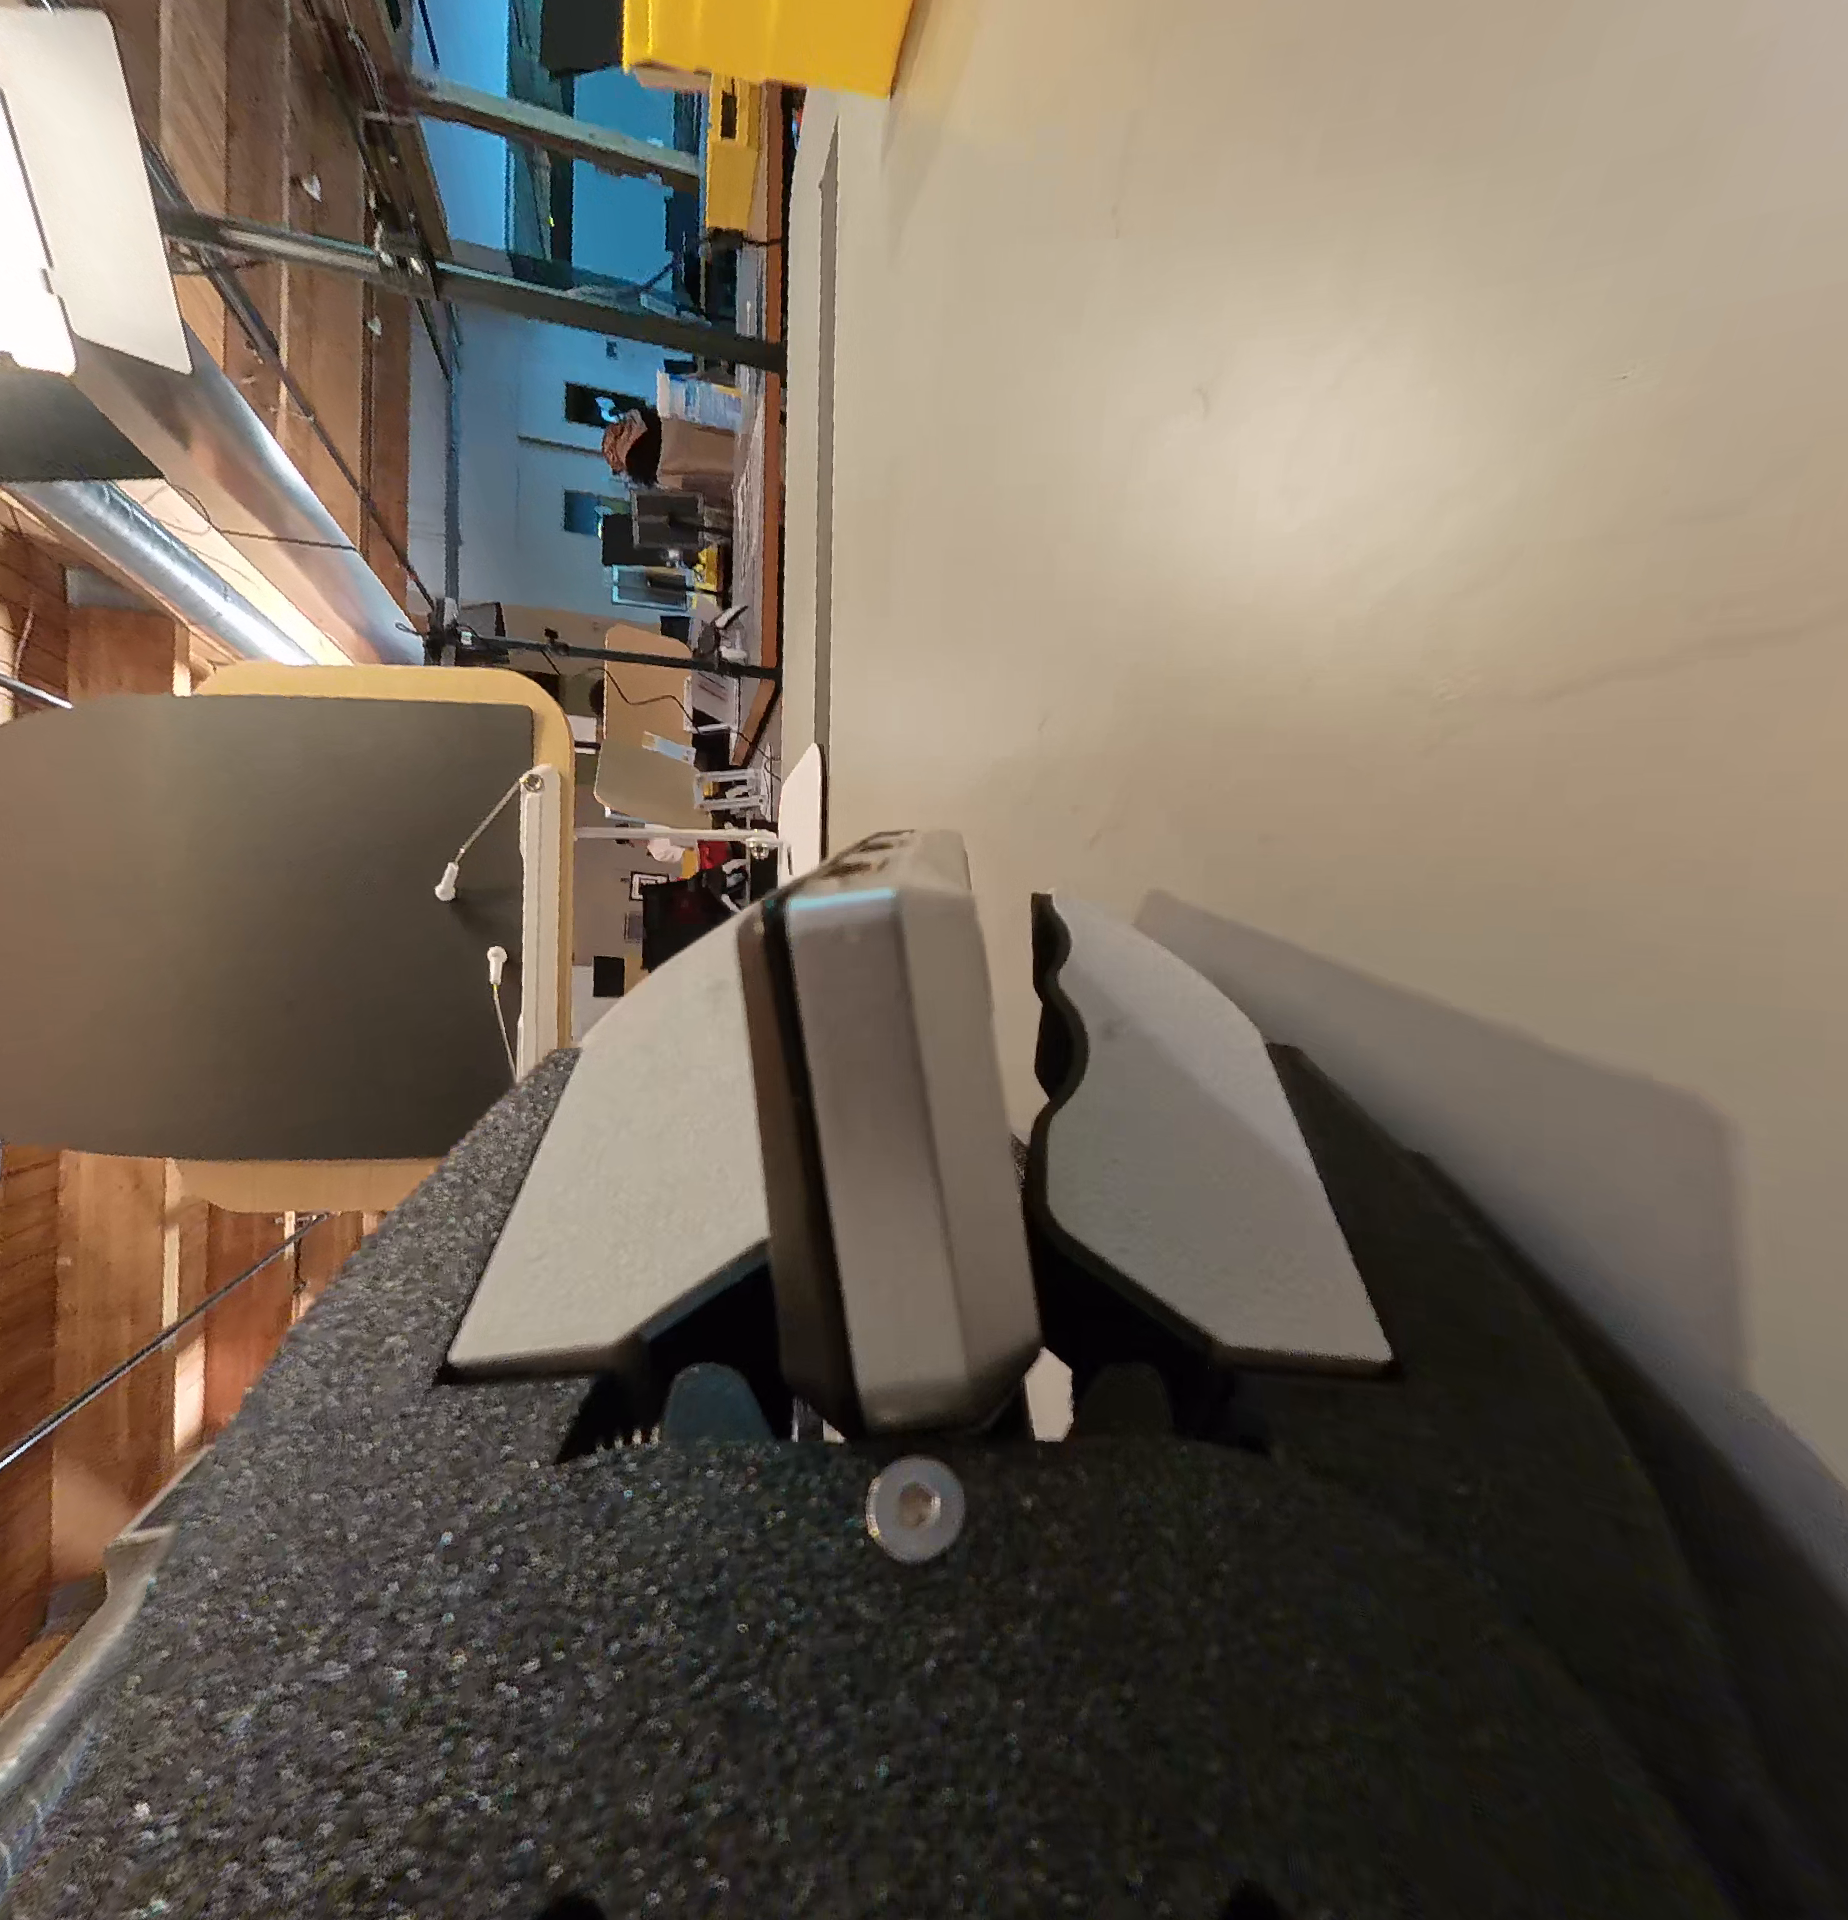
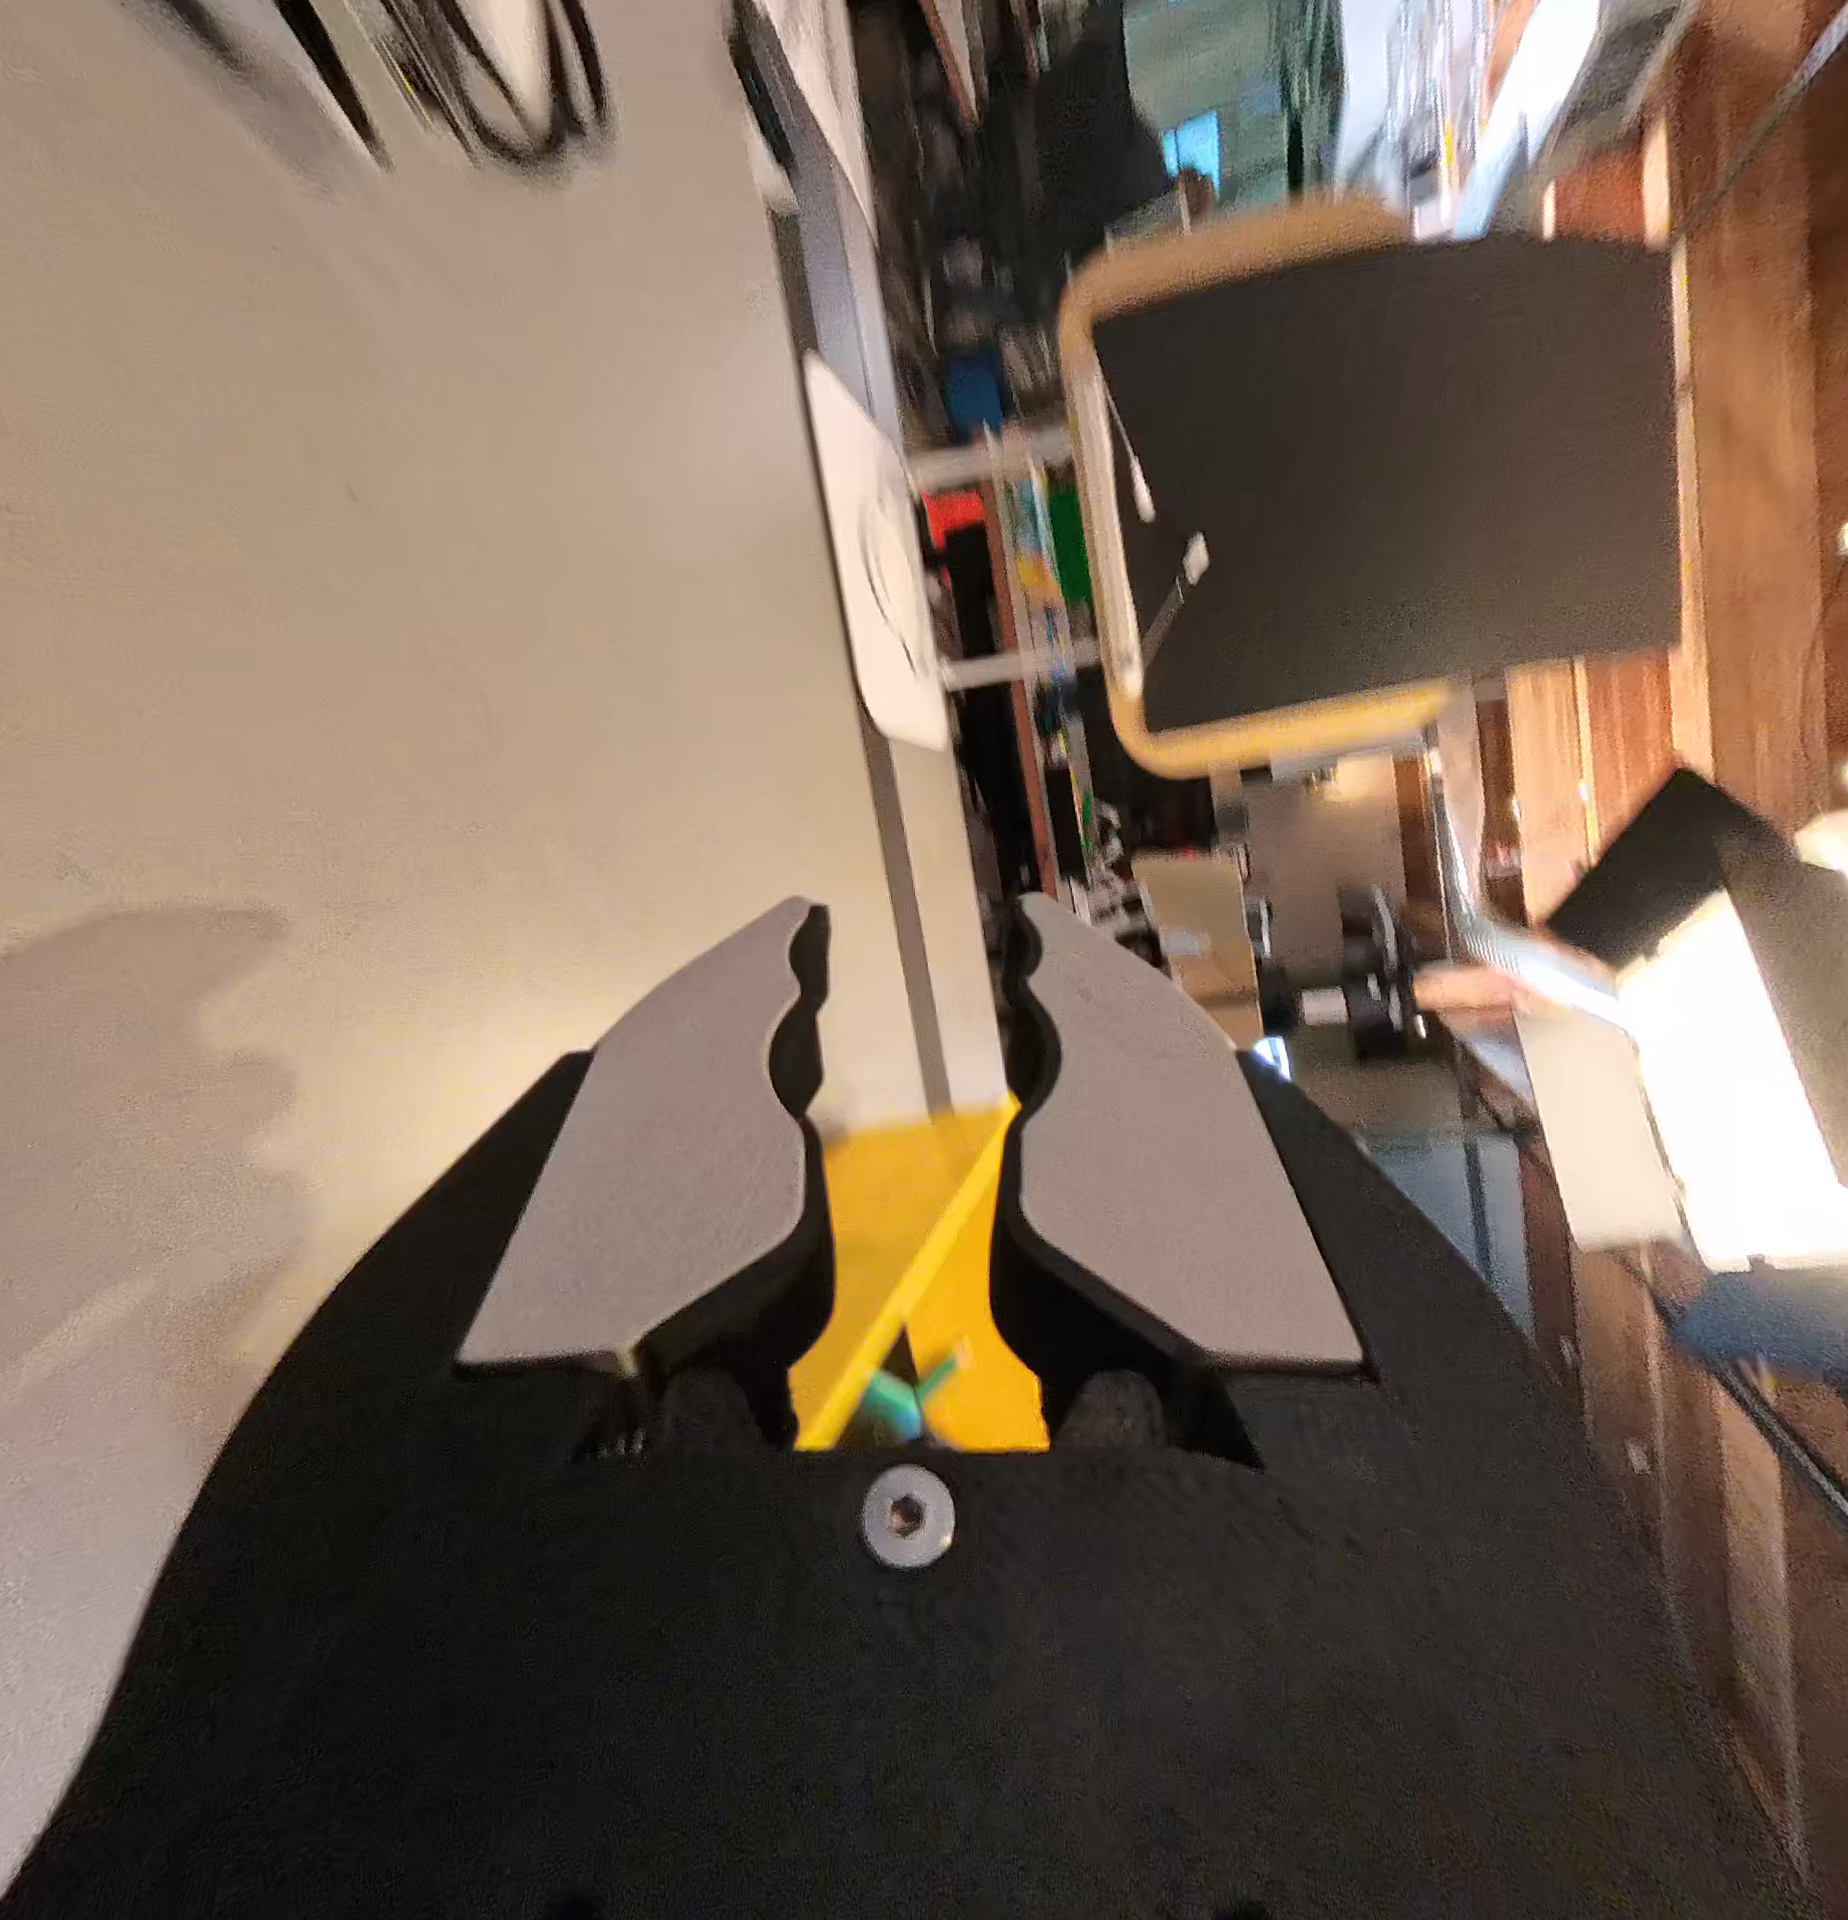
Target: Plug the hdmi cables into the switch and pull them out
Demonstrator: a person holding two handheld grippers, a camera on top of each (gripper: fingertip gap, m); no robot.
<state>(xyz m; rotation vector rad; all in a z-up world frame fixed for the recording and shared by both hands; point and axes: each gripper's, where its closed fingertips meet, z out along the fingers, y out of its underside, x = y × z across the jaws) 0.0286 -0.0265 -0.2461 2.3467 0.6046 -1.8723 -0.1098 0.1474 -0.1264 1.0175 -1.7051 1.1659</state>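
Two claws share the work, and only one is loaded: the left claw (image 1: 889, 914) has the silver-grey switch (image 1: 899, 1143) between its fingers, while the right claw (image 2: 918, 914) stands apart with nothing in it, only a yellow bin (image 2: 899, 1226) showing far off through the gap. The left wrist view is rolled on its side, so the pale desk (image 1: 1419, 416) runs down the right of that picture. The switch stands on edge in the grip, with dark openings that look like its ports on the far end, facing away from the camera. One finger lies flat against the switch. The other seems to meet it only low down, with a sliver of daylight higher up, so the hold looks clamped but uneven. The black hdmi cables (image 2: 484, 94) lie blurred at the far edge of the desk in the right wrist view, well apart from the right claw, and no plug is in either grip. The step in hand, as I judge it, is fetching a cable. It would go best if the left claw keeps the switch steady with its ports towards the right claw. The right claw should take a plug by its body, not by the cord, square it to a port and push straight in.
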